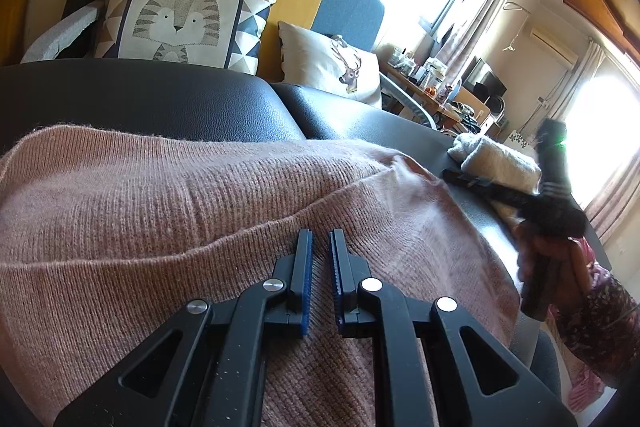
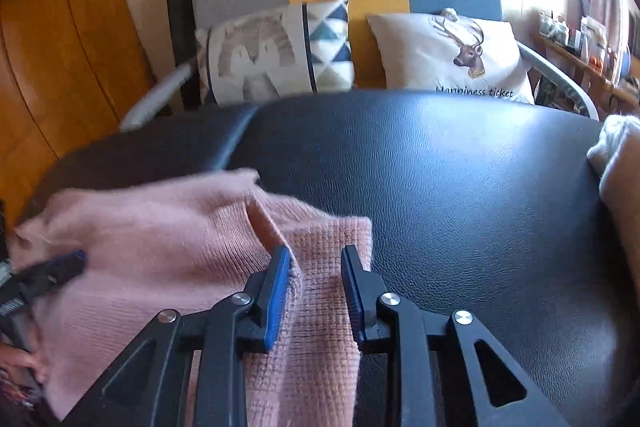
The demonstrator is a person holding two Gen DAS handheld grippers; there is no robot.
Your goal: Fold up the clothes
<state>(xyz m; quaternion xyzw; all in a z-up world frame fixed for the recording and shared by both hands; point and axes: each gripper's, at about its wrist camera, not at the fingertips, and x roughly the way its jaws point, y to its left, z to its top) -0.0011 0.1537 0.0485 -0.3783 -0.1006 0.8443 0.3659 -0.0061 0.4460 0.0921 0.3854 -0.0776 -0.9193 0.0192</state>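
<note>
1. On the black padded bench [image 2: 440, 187], toward its left end, the pink sweater [image 1: 200, 195] is lying spread out, with one layer already turned over so a hem line is crossing it diagonally.
2. Left gripper [image 1: 321, 259] is hovering low over the near part of the sweater, its fingers almost closed with only a thin slit between the blue pads. No fabric is visibly pinched, though I cannot tell for certain from this angle.
3. Right gripper [image 2: 316, 279] is sitting over the ribbed cuff or corner of the sweater near the bench's front edge, fingers partly apart. The knit is lying under and between them, but the pads are not pressing on it.
4. Judgement: a fold is in progress. The right side appears to be between grips on the cuff, so the next move likely calls for a fresh grasp of an edge and a carry across the body.
5. Room: the bench's right half is lying bare, offering space. A folded cream garment [image 1: 496, 159] is resting at the far right edge; cushions [image 2: 280, 51] are standing behind the back edge, clear of the work.
</note>
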